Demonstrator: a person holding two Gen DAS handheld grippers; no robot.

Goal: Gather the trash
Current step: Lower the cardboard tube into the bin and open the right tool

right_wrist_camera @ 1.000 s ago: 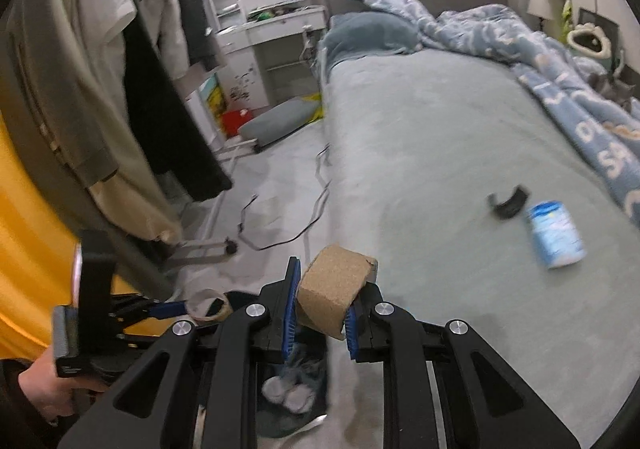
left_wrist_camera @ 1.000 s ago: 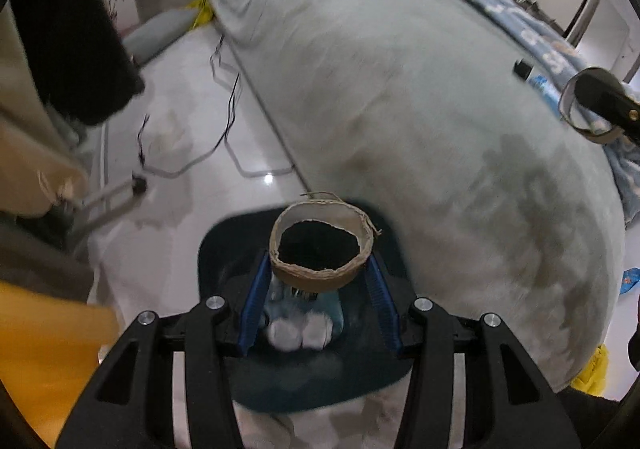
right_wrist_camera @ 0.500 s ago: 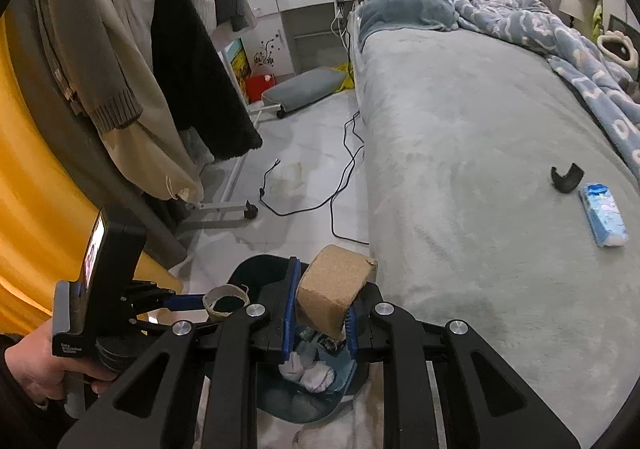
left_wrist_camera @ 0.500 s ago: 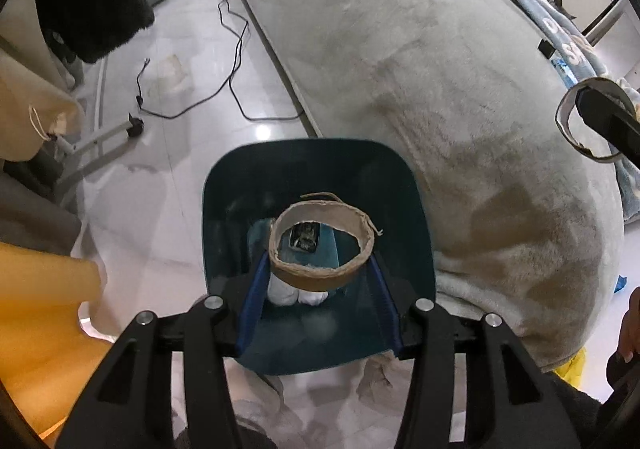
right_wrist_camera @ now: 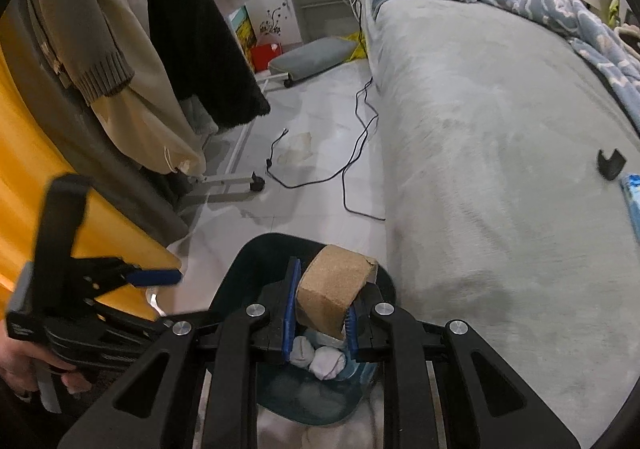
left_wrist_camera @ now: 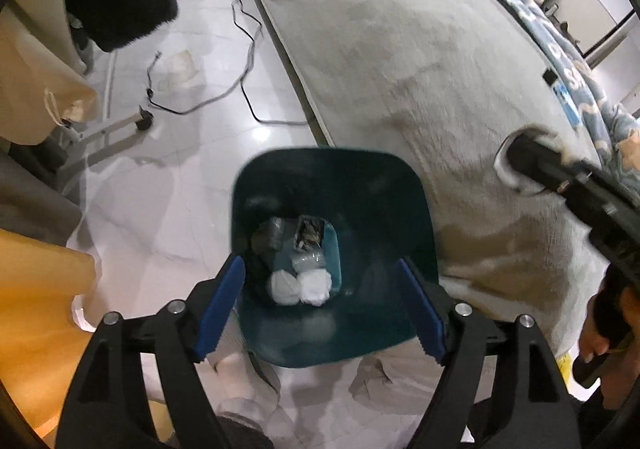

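Down at 6 o'clock in our left wrist view, our left gripper (left_wrist_camera: 320,305) hangs over the dark green bin (left_wrist_camera: 404,185). Its blue pads (left_wrist_camera: 218,305) are opening wide, and nothing is between them. We look straight down into the bin. At the bottom we see two white paper balls (left_wrist_camera: 300,285) side by side, and a grey and brown lump of trash just above them, toward 12 o'clock.

Over at 3 o'clock in that view, our right gripper (left_wrist_camera: 520,165) comes in from the side, above the grey bed (left_wrist_camera: 400,49). It is blurry there, so we cannot tell from that view what it holds.

From our right wrist view we see it better. Our right gripper (right_wrist_camera: 318,309) is squeezed narrow on a brown cardboard tube (right_wrist_camera: 332,289). The tube is squashed flat between the pads and sticks up toward 12 o'clock. It sits over the bin (right_wrist_camera: 256,249), and the white balls (right_wrist_camera: 320,357) show just under it.

At 9 o'clock in that view, a hand (right_wrist_camera: 24,365) holds our left gripper (right_wrist_camera: 160,276) beside the bin's rim.

On the white floor (right_wrist_camera: 312,121), toward 12 o'clock, a black cable (right_wrist_camera: 352,145) lies loose. Clothes (right_wrist_camera: 192,29) hang at 10 o'clock. On the bed at 3 o'clock lie a small black piece (right_wrist_camera: 610,164) and a blue and white pack (right_wrist_camera: 633,197).
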